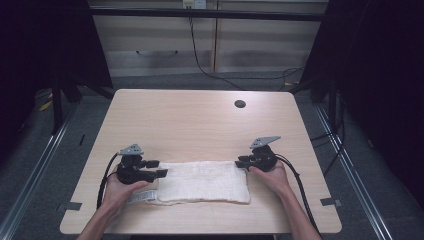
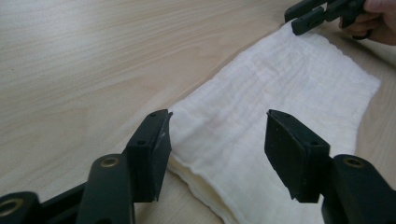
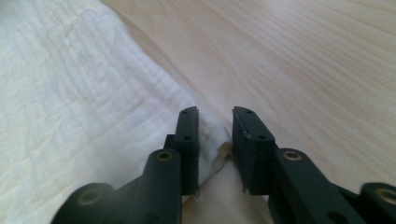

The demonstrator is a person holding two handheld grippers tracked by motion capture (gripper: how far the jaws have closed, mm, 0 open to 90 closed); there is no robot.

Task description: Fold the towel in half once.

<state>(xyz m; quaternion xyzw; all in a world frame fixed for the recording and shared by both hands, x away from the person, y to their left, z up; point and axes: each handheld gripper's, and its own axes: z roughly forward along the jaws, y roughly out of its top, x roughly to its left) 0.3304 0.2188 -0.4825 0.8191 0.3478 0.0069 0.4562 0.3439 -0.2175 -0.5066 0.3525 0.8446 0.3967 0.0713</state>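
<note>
Pale wooden surface carries your folded white cloth. Your left gripper stands wide over one end. At the other end, your right gripper's narrow fingers straddle its corner, unpinched.

Cloth: off-white, faint crinkled weave, creamier yellow tint at folded edge; pale tag at left end, marking too small to read. Counter: light wood, fine straight grain, one dark round hole. Left gripper and right gripper: matte black fingers, brass-coloured screws, grey plate on top, black cable. Floor: dark grey.
</note>
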